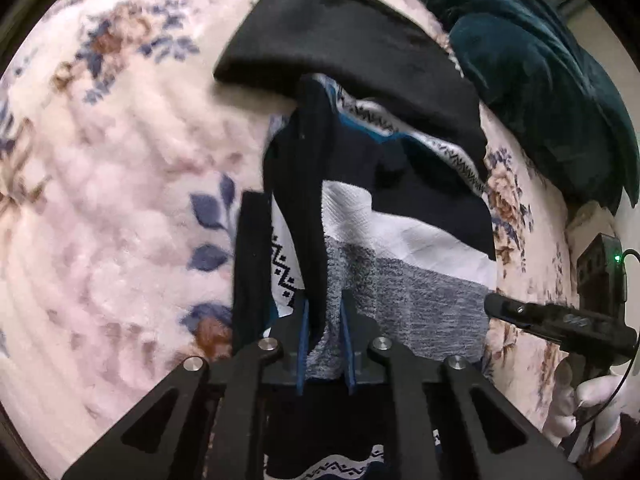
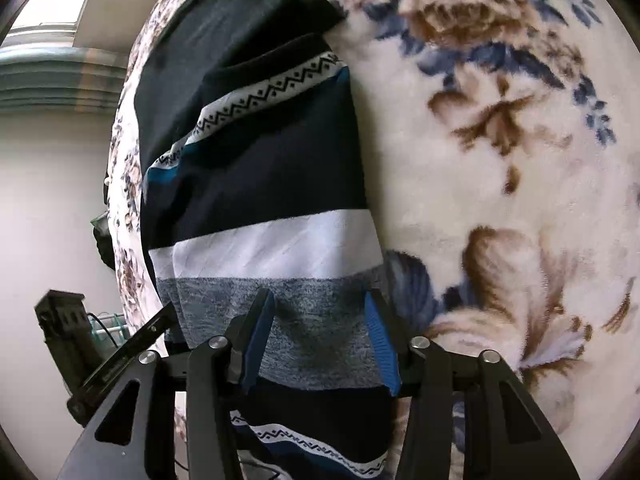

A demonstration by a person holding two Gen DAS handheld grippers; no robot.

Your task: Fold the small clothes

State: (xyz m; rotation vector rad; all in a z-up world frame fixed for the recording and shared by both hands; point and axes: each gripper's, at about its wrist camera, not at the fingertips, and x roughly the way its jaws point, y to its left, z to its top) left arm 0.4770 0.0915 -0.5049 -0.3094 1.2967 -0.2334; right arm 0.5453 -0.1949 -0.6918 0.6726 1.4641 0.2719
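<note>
The striped garment [image 1: 400,240], banded in navy, white, heathered grey and a zigzag trim, lies on a floral fleece blanket [image 1: 100,200] and fills the centre of the left wrist view. The left gripper [image 1: 326,344], at bottom centre, has its blue-padded fingers [image 1: 303,344] drawn close and pinching a dark navy fold of the garment that rises between them. A black cloth [image 1: 340,52] lies at the top of the frame over the garment's far end, with a dark teal velvet cushion [image 1: 540,80] at upper right. At the right edge a white-gloved hand [image 1: 592,408] holds the right gripper [image 1: 504,308].

In the right wrist view, the right gripper [image 2: 320,336] sits at bottom centre with fingers [image 2: 380,336] spread wide over the grey band of the garment [image 2: 272,200], gripping nothing.
</note>
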